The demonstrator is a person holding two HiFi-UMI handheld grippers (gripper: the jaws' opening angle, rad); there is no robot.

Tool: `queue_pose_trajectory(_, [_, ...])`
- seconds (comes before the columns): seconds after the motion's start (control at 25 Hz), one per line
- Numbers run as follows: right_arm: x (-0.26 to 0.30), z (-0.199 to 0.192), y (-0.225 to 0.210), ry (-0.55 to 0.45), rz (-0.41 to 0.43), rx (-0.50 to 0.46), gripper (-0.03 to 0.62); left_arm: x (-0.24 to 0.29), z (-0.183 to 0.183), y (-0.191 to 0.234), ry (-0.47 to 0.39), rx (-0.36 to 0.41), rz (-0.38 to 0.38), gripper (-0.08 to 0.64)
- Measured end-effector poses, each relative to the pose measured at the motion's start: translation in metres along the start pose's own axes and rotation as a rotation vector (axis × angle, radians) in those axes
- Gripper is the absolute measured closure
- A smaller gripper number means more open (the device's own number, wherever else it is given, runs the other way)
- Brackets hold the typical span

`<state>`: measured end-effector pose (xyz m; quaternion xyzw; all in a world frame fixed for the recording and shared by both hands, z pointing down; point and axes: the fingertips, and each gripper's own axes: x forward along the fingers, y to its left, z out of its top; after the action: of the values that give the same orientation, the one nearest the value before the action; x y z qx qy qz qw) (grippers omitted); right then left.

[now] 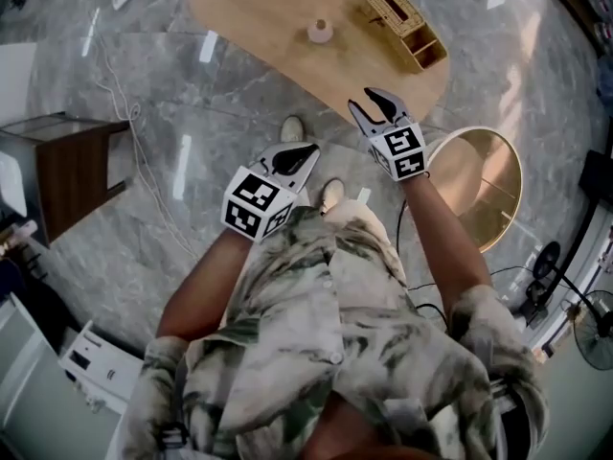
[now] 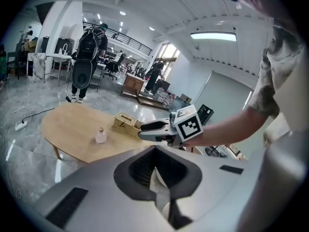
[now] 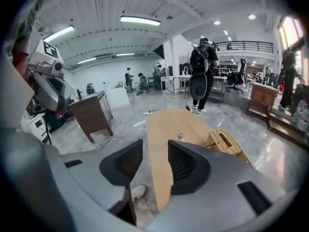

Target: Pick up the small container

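The small container [image 1: 319, 31], a pale little jar with a knob top, stands on the oval wooden table [image 1: 259, 12]. It shows far off in the left gripper view [image 2: 100, 136] and as a tiny shape in the right gripper view [image 3: 180, 136]. My right gripper [image 1: 372, 101] hovers over the table's near edge, jaws open with nothing between them [image 3: 155, 153]. My left gripper [image 1: 305, 153] hangs lower over the floor, short of the table, its jaws together and empty [image 2: 155, 151]. The left gripper view also catches the right gripper [image 2: 150, 129].
A wicker box [image 1: 406, 27] sits on the table right of the container. A round wooden stool [image 1: 479, 180] stands at the right and a dark cabinet [image 1: 67, 166] at the left. A cable [image 1: 124, 132] trails over the marble floor. A person with a backpack [image 3: 200, 66] stands beyond the table.
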<state>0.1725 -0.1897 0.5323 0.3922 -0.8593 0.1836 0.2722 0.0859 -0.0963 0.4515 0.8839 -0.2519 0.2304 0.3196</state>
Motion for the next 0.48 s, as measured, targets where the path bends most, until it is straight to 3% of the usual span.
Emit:
queue_pose_trajectory(0.24, [0.097, 0.001, -0.040, 0.028, -0.075, 0.069, 0.405, 0.014, 0.006, 0.074, 0.030, -0.031, -0.022, 0.538])
queue_pose_trajectory(0.48, [0.175, -0.010, -0.073, 0.057, -0.098, 0.076, 0.394, 0.034, 0.004, 0.122, 0.048, -0.052, -0.028, 0.538])
